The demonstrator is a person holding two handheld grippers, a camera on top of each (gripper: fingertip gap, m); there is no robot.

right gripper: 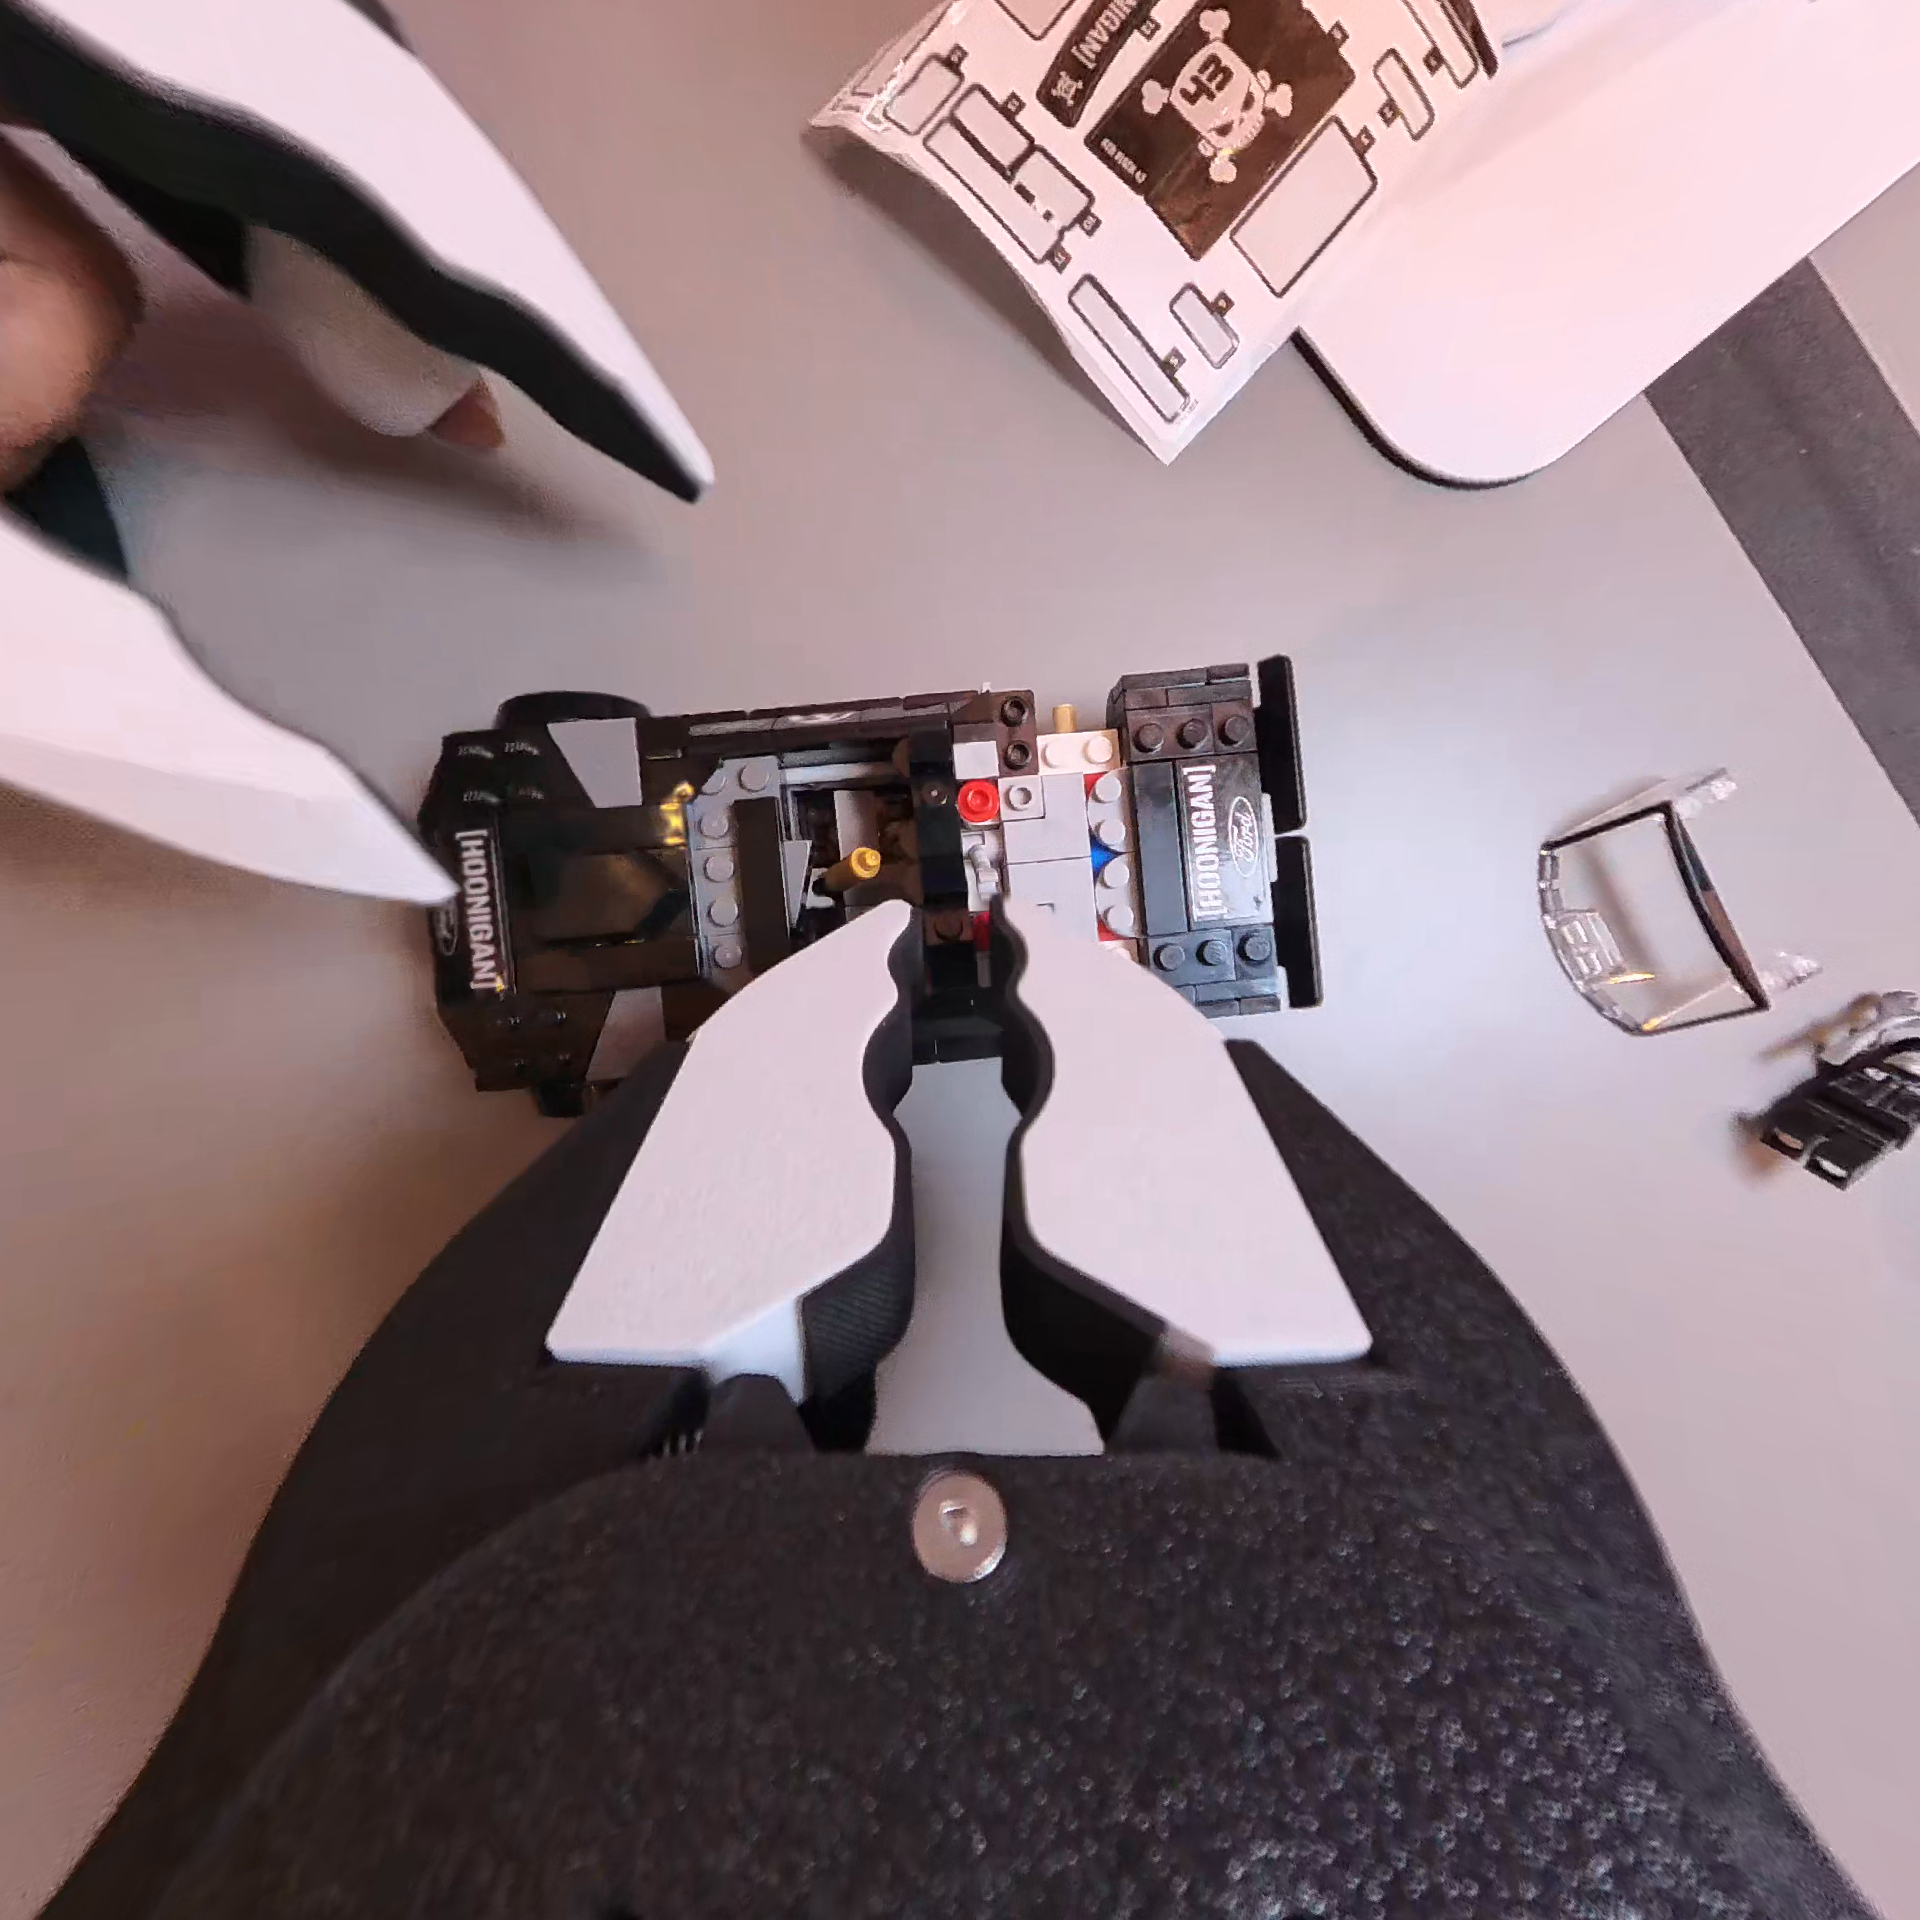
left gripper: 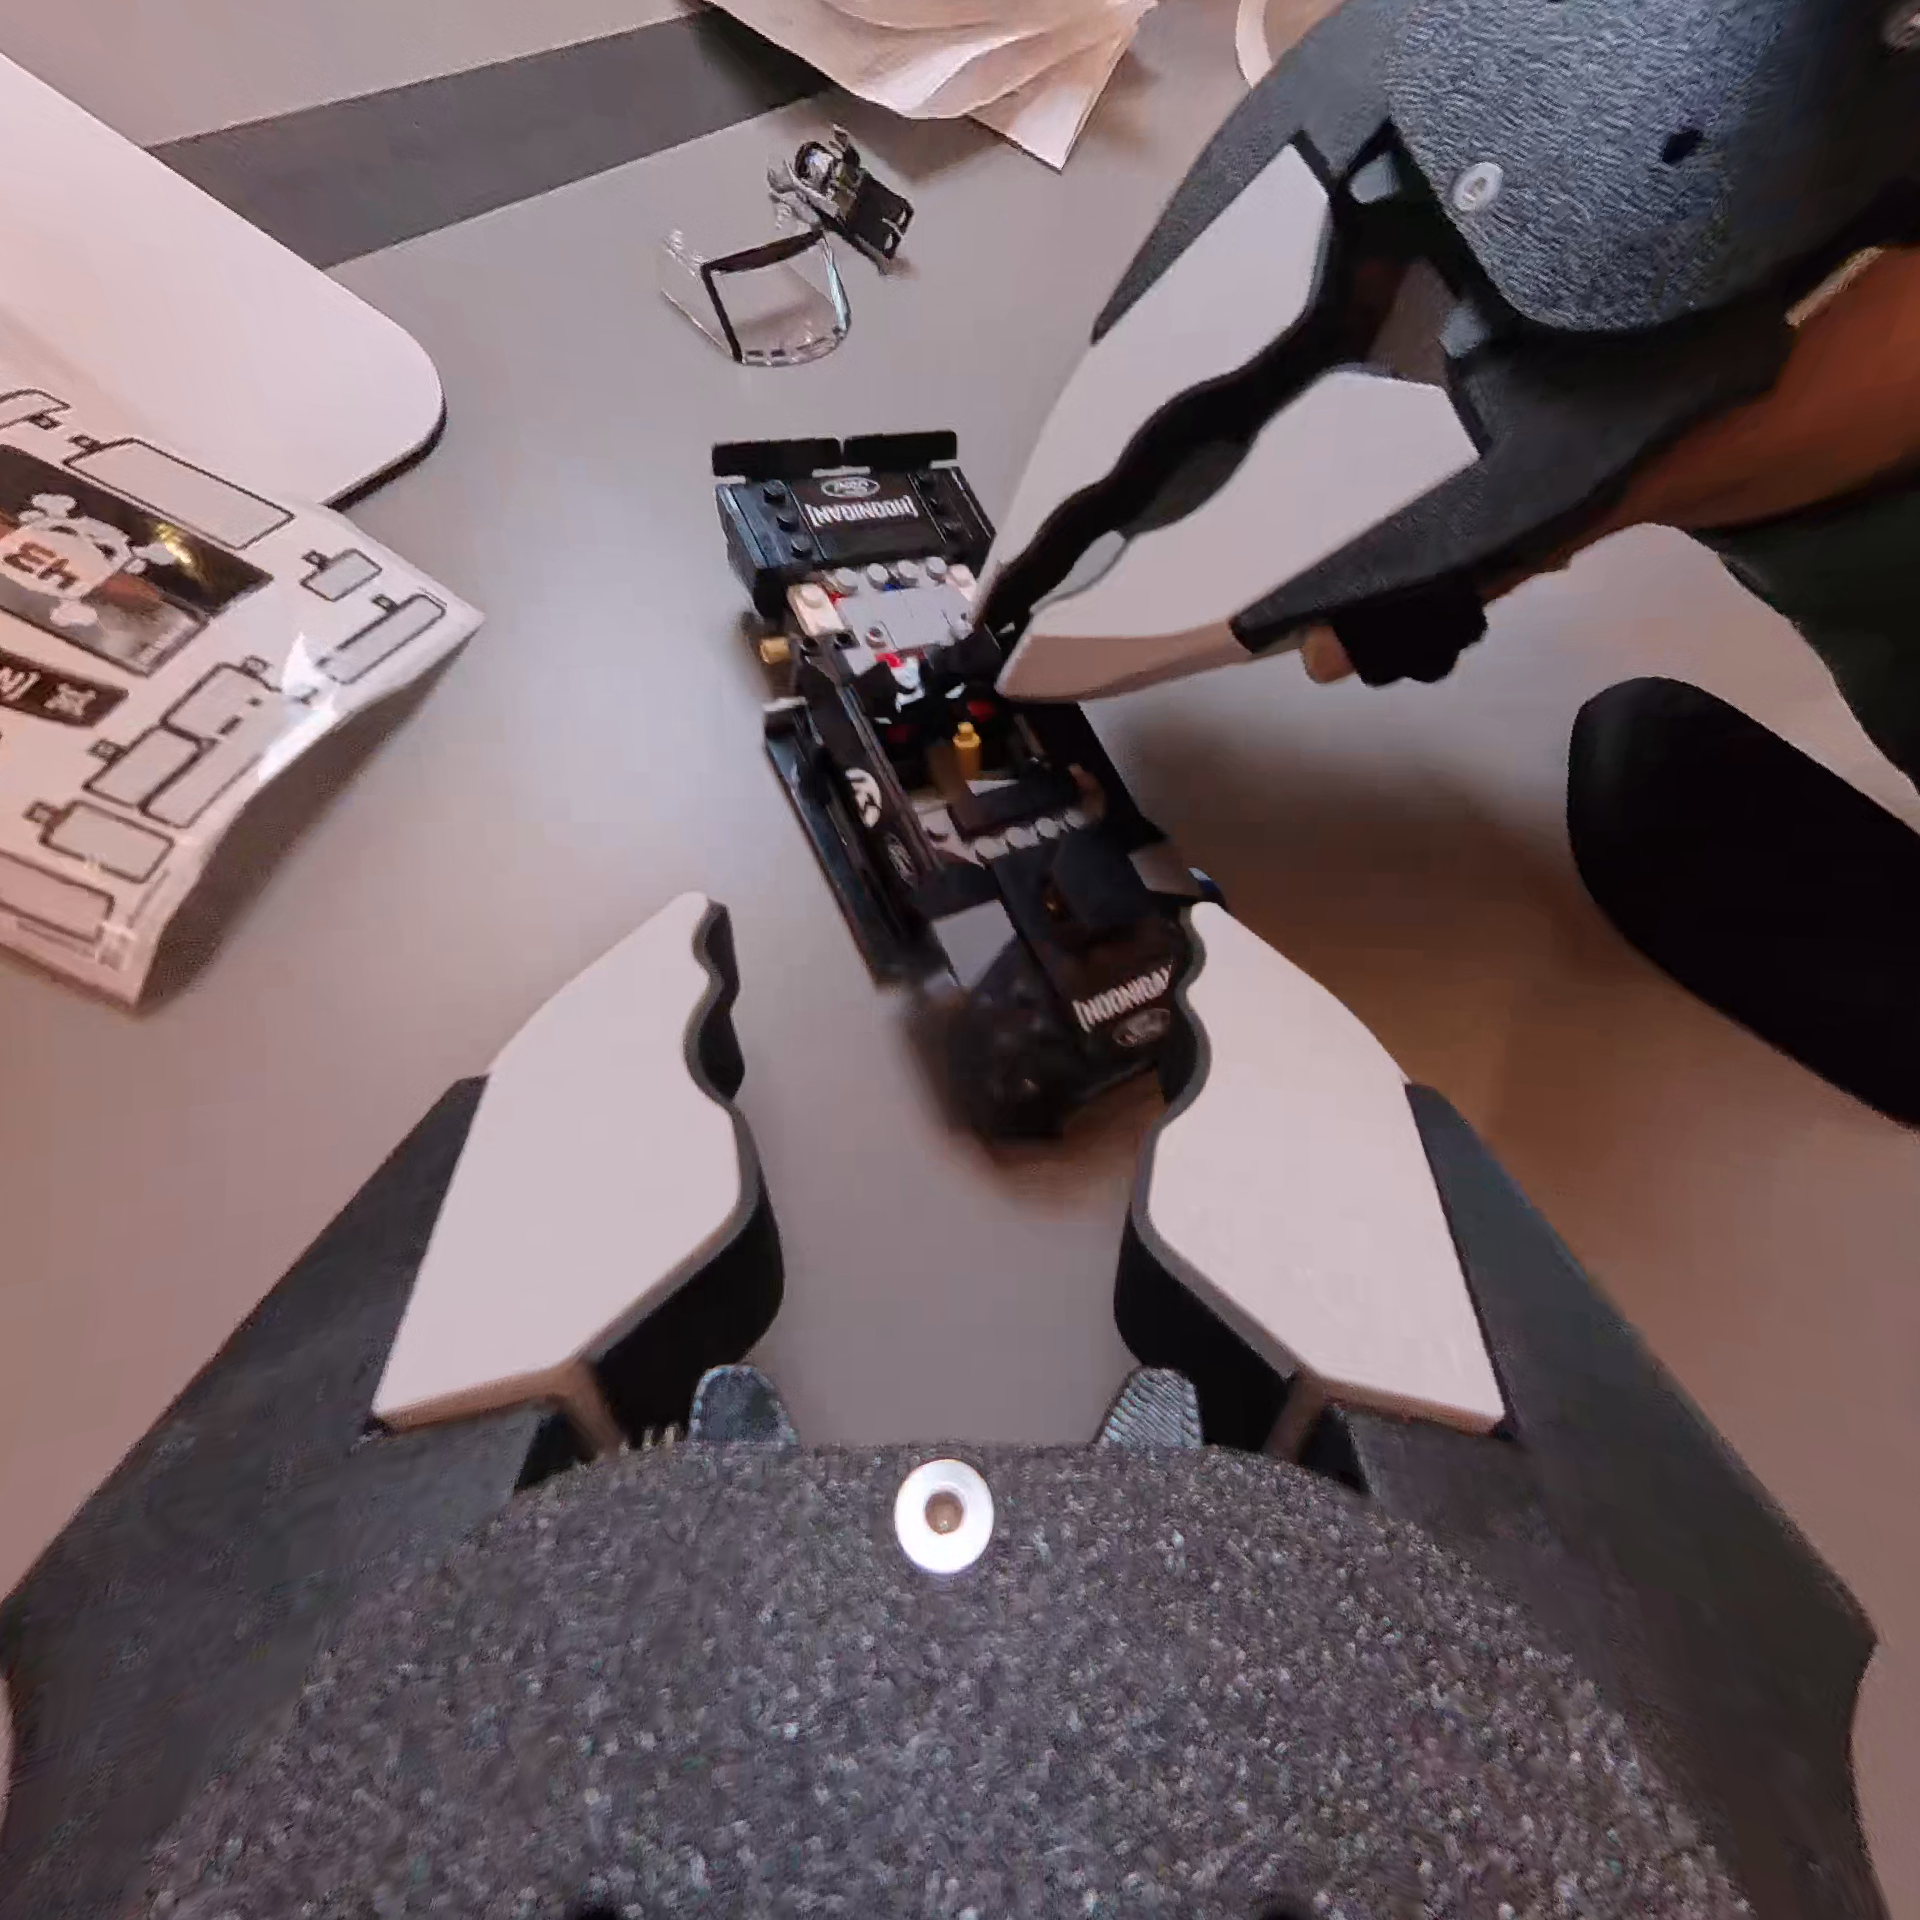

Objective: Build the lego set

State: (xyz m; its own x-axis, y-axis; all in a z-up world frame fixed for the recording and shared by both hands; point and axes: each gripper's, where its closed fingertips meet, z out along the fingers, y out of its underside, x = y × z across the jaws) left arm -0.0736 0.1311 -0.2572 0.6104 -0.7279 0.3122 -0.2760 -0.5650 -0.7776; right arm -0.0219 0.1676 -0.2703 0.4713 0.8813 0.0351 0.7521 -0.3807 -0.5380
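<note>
A black lego car (left gripper: 868, 821) lies on the grey table with its roof off and its grey, red and blue inner bricks showing. My left gripper (left gripper: 956, 935) is open around the car's front end, and its right finger touches it. It also shows in the right wrist view (right gripper: 571, 691). My right gripper (right gripper: 948, 920) reaches into the cockpit of the car (right gripper: 582, 883). Its fingers are closed on a small black piece (right gripper: 932, 831) standing there. In the left wrist view the right gripper (left gripper: 997, 644) comes down from the upper right.
A clear windscreen piece (left gripper: 774, 301) (right gripper: 1652, 914) and a small black and silver assembly (left gripper: 842, 197) (right gripper: 1849, 1101) lie beyond the car's rear. A sticker sheet (left gripper: 208, 675) (right gripper: 1143, 208) lies beside a white pad (left gripper: 208, 332) (right gripper: 1558, 343). Crumpled paper (left gripper: 935, 52) lies far off. My right fingertips sit around 7 centimetres from my left ones.
</note>
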